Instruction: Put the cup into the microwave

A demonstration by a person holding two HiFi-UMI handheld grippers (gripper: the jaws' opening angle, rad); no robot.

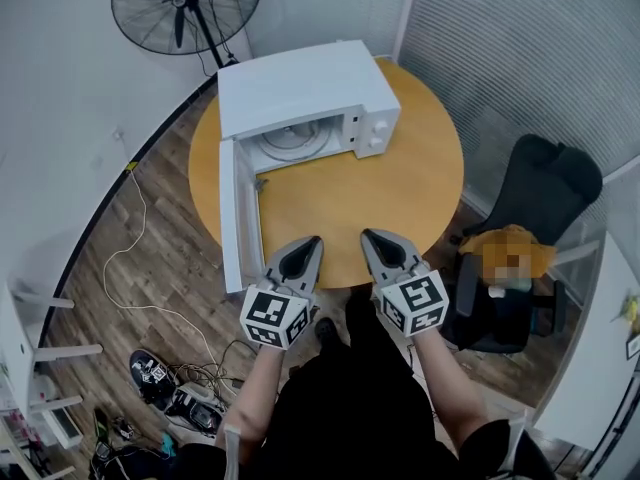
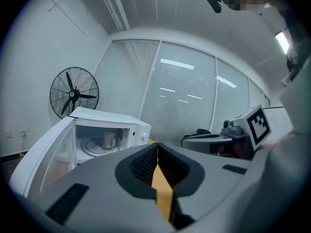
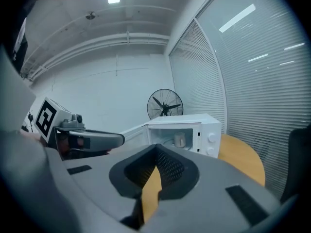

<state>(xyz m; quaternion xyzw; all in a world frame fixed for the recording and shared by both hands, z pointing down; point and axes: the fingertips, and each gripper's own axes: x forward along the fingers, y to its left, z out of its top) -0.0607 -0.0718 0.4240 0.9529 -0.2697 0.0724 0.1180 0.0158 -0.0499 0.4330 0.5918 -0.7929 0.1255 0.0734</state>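
I am holding my left tongs point(image 1: 313, 240) and my right tongs point(image 1: 367, 235) side by side over the near edge of the round wooden table point(image 1: 400, 198). Both are pointing toward the white microwave point(image 1: 300, 83) at the far side. The jaws of the left tongs are pressing together with nothing between them, and only the table's yellow top is showing through the notch behind the tips. The right tongs are closed the same way and are carrying nothing either.

The cup point(image 2: 108, 140) is standing upright on the turntable point(image 1: 295, 136) inside the microwave, well apart from both tongs. The microwave's door point(image 1: 232, 213) is hanging wide open toward me, and its free edge is lying just beside my left tongs. A black fan point(image 1: 185, 3) is standing on the floor behind the microwave, and a dark chair point(image 1: 545, 183) is sitting off to the table's right.
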